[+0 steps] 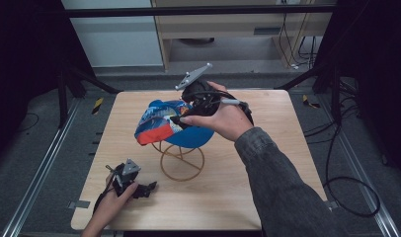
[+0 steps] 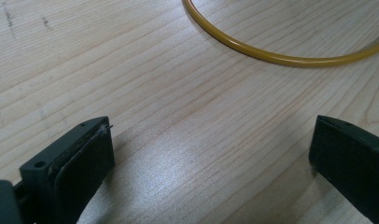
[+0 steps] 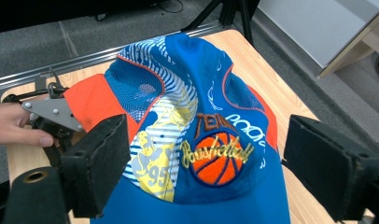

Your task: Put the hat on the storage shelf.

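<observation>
In the high view, the blue, orange and white basketball cap (image 1: 166,123) sits on top of the yellow wire stand (image 1: 182,160) near the middle of the pale wooden table (image 1: 267,163), and the right hand (image 1: 223,118) with its black right gripper (image 1: 181,120) covers the cap's far side, while the left gripper (image 1: 144,188) rests near the table's front left corner. In the left gripper view, the jaws stand wide apart over bare wood, with only an arc of the stand's base ring (image 2: 271,57), cut off by the frame's top. In the right gripper view, the jaws stand apart on either side of the cap's embroidered crown (image 3: 215,158) without pressing it, the cap's lower part is cut off by the frame, and the left gripper (image 3: 52,116) shows beyond it.
</observation>
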